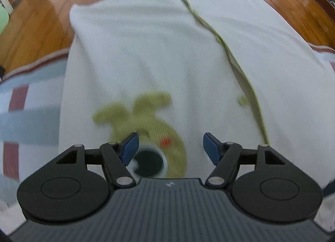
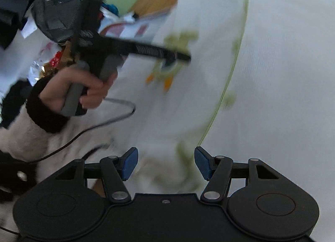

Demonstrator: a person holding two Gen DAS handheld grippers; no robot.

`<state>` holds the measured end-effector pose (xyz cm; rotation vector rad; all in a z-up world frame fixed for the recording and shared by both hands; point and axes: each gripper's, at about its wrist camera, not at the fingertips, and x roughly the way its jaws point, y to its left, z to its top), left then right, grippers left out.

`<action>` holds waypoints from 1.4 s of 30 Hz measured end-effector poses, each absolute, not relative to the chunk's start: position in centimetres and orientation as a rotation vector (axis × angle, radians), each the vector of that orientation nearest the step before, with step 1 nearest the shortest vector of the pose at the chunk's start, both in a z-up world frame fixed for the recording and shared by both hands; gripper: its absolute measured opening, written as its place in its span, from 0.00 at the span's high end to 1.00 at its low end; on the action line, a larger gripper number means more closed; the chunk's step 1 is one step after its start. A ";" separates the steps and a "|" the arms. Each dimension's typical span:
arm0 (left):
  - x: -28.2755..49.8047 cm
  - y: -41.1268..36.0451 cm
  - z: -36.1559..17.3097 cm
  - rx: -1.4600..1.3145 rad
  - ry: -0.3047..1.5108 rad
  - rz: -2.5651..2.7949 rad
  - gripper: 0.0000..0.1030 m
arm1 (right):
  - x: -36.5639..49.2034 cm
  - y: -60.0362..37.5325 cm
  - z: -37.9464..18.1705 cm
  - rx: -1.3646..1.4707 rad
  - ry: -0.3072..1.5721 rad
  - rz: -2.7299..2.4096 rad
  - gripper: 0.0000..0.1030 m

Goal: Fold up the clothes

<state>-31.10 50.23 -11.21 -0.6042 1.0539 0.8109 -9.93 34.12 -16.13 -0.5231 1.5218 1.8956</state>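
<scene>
A white ribbed garment (image 1: 146,53) with a green cartoon figure (image 1: 146,120) printed on it lies spread flat. A green-trimmed edge (image 1: 219,41) runs along it where one panel overlaps another. My left gripper (image 1: 170,147) hangs over the print with its blue pads (image 1: 130,147) apart and nothing between them. In the right wrist view the same garment (image 2: 272,74) fills the right side. My right gripper (image 2: 166,162) stands open above it near the green edge (image 2: 228,78), holding nothing. A hand (image 2: 90,89) in a dark-cuffed sleeve holds the left gripper (image 2: 178,57) over the print.
The garment lies on a pale quilt (image 1: 27,116) with grey and red stripes, on a wooden floor (image 1: 41,22). A dark bag (image 2: 56,16) and small clutter sit at the upper left of the right wrist view. A black cable (image 2: 104,122) trails below the hand.
</scene>
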 end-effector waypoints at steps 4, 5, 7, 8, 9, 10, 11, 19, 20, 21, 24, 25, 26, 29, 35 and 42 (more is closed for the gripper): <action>-31.5 49.9 -11.0 -0.641 1.024 0.820 0.32 | -10.4 31.5 -17.8 -0.395 1.695 1.848 0.36; -31.7 49.5 -11.0 -0.631 1.024 0.829 0.32 | -10.9 31.4 -18.2 -0.387 1.702 1.848 0.36; -32.0 49.1 -10.9 -0.602 1.026 0.846 0.32 | -11.9 31.1 -18.9 -0.371 1.717 1.848 0.36; -32.0 49.1 -11.0 -0.581 1.028 0.853 0.31 | -12.5 31.0 -19.2 -0.363 1.725 1.848 0.36; -32.0 49.1 -11.0 -0.561 1.031 0.859 0.30 | -13.0 30.9 -19.6 -0.355 1.732 1.848 0.36; -31.9 49.2 -11.1 -0.552 1.033 0.866 0.30 | -13.5 30.8 -19.9 -0.350 1.738 1.847 0.35; -31.8 49.3 -11.3 -0.546 1.035 0.872 0.30 | -14.3 31.0 -20.3 -0.359 1.733 1.846 0.35; -33.2 47.2 -8.7 -0.543 1.034 0.939 0.30 | -16.9 30.5 -19.1 -0.270 1.697 2.056 0.80; -33.5 46.9 -8.6 -0.533 1.054 0.945 0.29 | -16.9 29.7 -18.6 -0.306 1.690 2.070 0.80; -33.9 46.6 -8.4 -0.522 1.074 0.952 0.28 | -17.0 28.9 -18.2 -0.342 1.683 2.085 0.78; -35.0 46.1 -8.7 -0.524 1.129 0.979 0.20 | -16.4 27.2 -18.0 -0.362 1.739 2.009 0.76; -35.2 46.3 -9.0 -0.537 1.140 0.989 0.20 | -16.2 26.8 -18.2 -0.345 1.759 1.975 0.76; -35.4 46.5 -9.2 -0.552 1.151 0.999 0.20 | -16.0 26.6 -18.4 -0.329 1.780 1.943 0.75; -35.8 47.3 -9.2 -0.582 1.140 1.038 0.20 | -16.0 26.8 -19.5 -0.324 1.862 1.838 0.73; -39.9 48.4 -5.9 -0.601 0.985 1.193 0.20 | -15.6 25.6 -16.7 -0.446 1.832 1.825 0.77; -50.2 49.6 -1.1 -0.719 0.761 1.372 0.20 | -14.1 23.6 -16.0 -0.312 1.861 1.940 0.90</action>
